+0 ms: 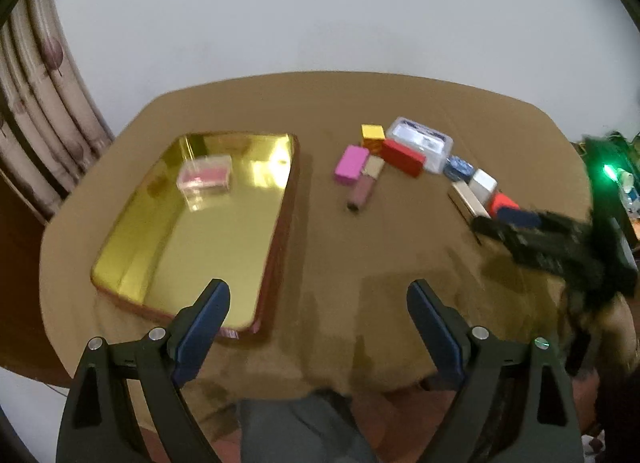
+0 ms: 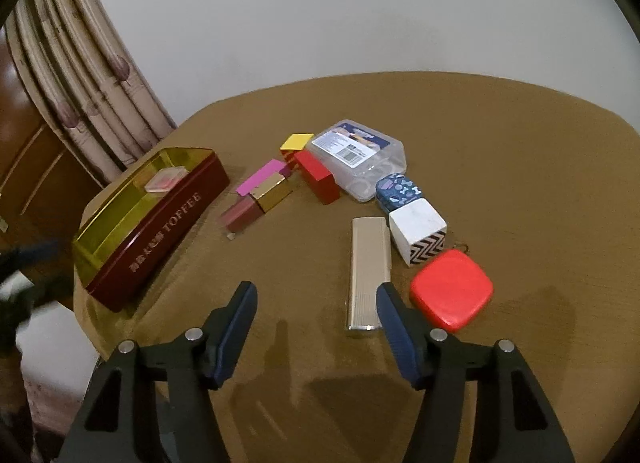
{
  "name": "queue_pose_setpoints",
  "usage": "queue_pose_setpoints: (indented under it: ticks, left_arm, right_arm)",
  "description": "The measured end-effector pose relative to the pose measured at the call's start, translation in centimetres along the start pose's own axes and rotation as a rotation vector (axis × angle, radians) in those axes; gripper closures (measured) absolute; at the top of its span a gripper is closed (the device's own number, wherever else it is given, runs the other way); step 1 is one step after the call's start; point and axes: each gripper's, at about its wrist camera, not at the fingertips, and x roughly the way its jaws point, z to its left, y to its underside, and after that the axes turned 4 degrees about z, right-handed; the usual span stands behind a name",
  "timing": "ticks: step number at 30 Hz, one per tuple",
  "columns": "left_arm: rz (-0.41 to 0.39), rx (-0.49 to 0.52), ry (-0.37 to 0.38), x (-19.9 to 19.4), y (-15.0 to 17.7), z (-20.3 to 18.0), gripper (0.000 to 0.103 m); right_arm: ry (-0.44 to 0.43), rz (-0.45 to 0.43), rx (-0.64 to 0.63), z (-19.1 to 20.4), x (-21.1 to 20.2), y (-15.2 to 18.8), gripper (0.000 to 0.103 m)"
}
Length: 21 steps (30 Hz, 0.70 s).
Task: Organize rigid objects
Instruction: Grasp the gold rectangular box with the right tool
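My left gripper (image 1: 318, 291) is open and holds nothing, just right of the gold-lined toffee tin (image 1: 132, 223), which contains a clear box with pink contents (image 1: 205, 179). My right gripper (image 2: 316, 289) is also open above the tablecloth. The near end of a slim gold case (image 2: 369, 263) lies just inside its right finger, and the pads do not press it. A red rounded case (image 2: 451, 291) sits right of that finger. Beyond lie a white zigzag cube (image 2: 418, 231), blue patterned tin (image 2: 396, 191), clear plastic container (image 2: 360, 151), red block (image 2: 318, 177), yellow cube (image 2: 296, 141), pink block (image 2: 262, 177) and lip-gloss tube (image 2: 256, 207).
A brown cloth covers the round table (image 2: 520, 167), which stands against a pale wall. A patterned curtain (image 2: 92, 75) and wooden furniture are at the left. In the left wrist view, a person's grey-trousered legs (image 1: 288, 431) are below the table's near edge.
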Motion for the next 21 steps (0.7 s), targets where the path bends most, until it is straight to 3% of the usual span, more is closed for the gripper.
queue_pose_setpoints:
  ticks: [4,8,12,16,21]
  left_arm:
    - [0.009,-0.024,0.007,0.2,1.4,0.4,0.015]
    - [-0.005,-0.019,-0.012,0.5,1.8,0.8,0.015]
    - [-0.01,-0.021,-0.019,0.4,2.1,0.7,0.015]
    - [-0.025,-0.038,-0.042,-0.1,2.8,0.8,0.015]
    - [-0.072,-0.084,-0.067,-2.0,4.6,2.0,0.015]
  right_arm:
    - [0.079,0.055,0.017,0.0,1.4,-0.5,0.045]
    - [0.091,0.094,0.039,-0.4,2.0,-0.4,0.048]
    - [0.157,0.15,0.056,-0.8,3.2,-0.8,0.071]
    - [0.155,0.171,0.073,-0.9,3.3,-1.2,0.072]
    - [0.069,0.139,0.067,0.8,1.2,-1.8,0.072]
